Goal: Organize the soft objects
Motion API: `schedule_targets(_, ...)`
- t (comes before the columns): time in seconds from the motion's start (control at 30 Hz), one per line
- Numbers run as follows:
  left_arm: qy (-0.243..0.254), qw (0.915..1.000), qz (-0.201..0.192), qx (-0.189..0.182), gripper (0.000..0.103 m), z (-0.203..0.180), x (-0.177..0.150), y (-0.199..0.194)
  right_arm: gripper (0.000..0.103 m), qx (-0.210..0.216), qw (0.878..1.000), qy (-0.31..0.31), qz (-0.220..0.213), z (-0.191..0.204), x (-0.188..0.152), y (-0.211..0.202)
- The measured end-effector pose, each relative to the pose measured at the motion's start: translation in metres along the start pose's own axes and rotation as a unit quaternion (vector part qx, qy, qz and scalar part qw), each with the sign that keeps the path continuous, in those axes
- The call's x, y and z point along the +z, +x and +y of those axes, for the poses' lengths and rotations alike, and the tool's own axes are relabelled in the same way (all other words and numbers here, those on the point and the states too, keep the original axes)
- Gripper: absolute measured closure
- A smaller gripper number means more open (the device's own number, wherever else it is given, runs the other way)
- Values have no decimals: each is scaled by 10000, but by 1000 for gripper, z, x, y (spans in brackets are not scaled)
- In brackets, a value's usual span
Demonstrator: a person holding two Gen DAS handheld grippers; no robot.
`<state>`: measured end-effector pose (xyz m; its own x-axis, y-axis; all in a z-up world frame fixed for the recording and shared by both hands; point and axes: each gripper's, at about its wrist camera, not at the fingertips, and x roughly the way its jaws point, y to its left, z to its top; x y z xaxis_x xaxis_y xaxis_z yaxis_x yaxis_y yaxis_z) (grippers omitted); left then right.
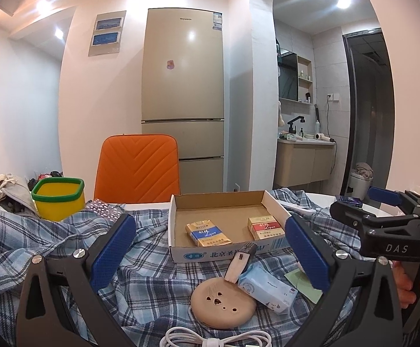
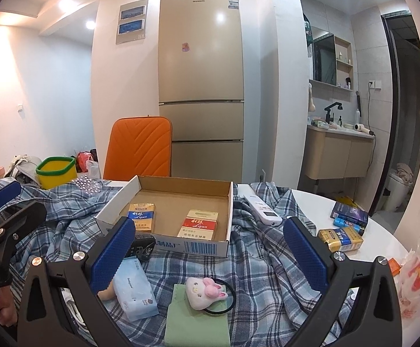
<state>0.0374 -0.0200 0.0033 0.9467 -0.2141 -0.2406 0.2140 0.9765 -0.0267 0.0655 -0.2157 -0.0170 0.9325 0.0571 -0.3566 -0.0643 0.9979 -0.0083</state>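
Matt cardboard box [image 1: 273, 202], plaid cloth [image 2: 262, 263]

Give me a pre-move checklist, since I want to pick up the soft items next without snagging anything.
1. Right gripper open and empty: ok.
2. Left gripper open and empty: ok.
3. Plush hair tie lies free between the right fingers: ok.
4. Tissue pack free to lift: not ok, a beige device leans on it.
5. Cardboard box has room: ok, two cigarette packs inside.
6. White cable clear of the left fingers: cannot tell.
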Motion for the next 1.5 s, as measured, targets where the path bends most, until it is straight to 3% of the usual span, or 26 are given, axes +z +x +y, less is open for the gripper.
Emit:
schedule_targets(0.33, -38, 10000, -13, 3, 0, 1, -1, 1, 0, -47, 9999, -93, -16, 3, -1, -1)
schedule_targets(0.53, 64, 9997, 73, 244, 0, -3, -2, 5, 0, -55, 9999, -100, -6, 4, -1, -1)
schedule_targets(0.67, -46, 9998, 172, 16, 0, 3, -2, 10, 0, -85, 9999, -87, -8, 2, -2, 0)
schedule_targets(1.0, -133, 9996, 73, 225, 0, 6, -2, 4, 0, -97, 9999, -82, -9, 2, -1, 0)
schedule_targets(1.5, 65, 9997, 205, -84, 1, -3, -2, 8, 0, -144, 9999, -39, 14, -5, 2, 1)
